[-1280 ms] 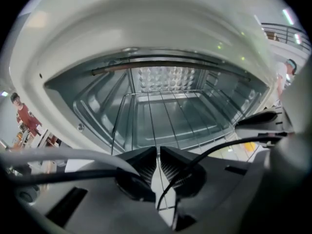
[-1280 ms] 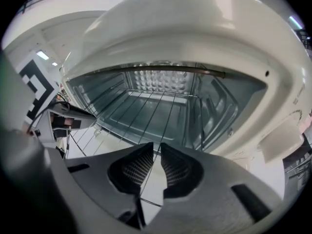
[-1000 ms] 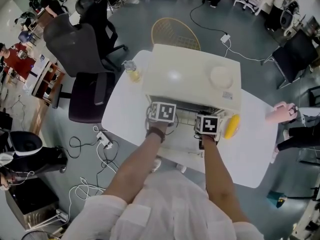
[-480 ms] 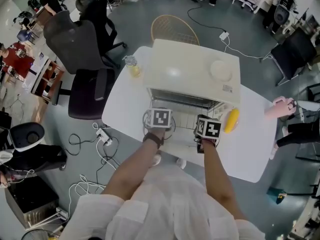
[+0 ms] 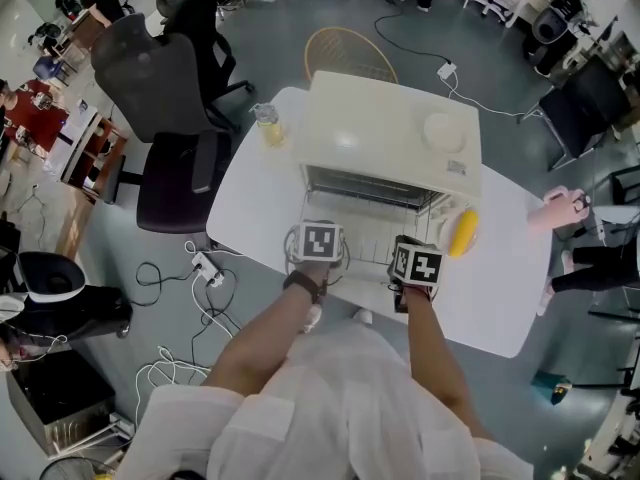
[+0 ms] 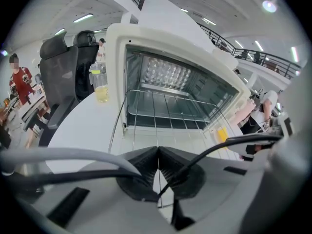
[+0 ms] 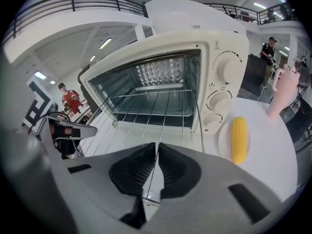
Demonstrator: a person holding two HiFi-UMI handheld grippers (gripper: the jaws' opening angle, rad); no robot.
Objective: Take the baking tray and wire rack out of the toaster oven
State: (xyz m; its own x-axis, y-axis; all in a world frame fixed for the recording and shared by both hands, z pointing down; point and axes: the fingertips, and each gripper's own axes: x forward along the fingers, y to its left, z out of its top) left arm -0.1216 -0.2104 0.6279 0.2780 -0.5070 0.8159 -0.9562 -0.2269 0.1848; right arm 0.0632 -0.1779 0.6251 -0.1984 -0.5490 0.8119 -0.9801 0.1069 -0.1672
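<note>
On the table (image 5: pixel 250 208) stands one oven (image 5: pixel 390 138) with its door (image 5: pixel 355 290) folded down. One rack (image 7: pixel 151 113) sticks partway out of it over the door, its back end on the oven's side rails.

Both grippers hold that rack by its front. The left gripper (image 6: pixel 157 149) has its jaws pressed fully together on a single rack wire that runs up between the pads. The right gripper (image 7: pixel 157 145) has just been closing; its jaws stand a hair apart with another rack wire pinched between them, near the rack's front bar. From the head view the two sit side by side, left at the rack's left end, right at its right.

Low inside the oven, under the rack, lies what looks like the tray (image 6: pixel 161 122), one dark shallow pan, though the wires make it hard to be sure.

Three knobs (image 7: pixel 226 69) run down the oven's right panel. Beside them one corn cob (image 7: pixel 239 139) rests on one plate (image 7: pixel 223 143). One glass (image 6: pixel 100 84) of yellow liquid stands at the oven's left, and one pink mug (image 7: pixel 282 94) at the table's far right.
</note>
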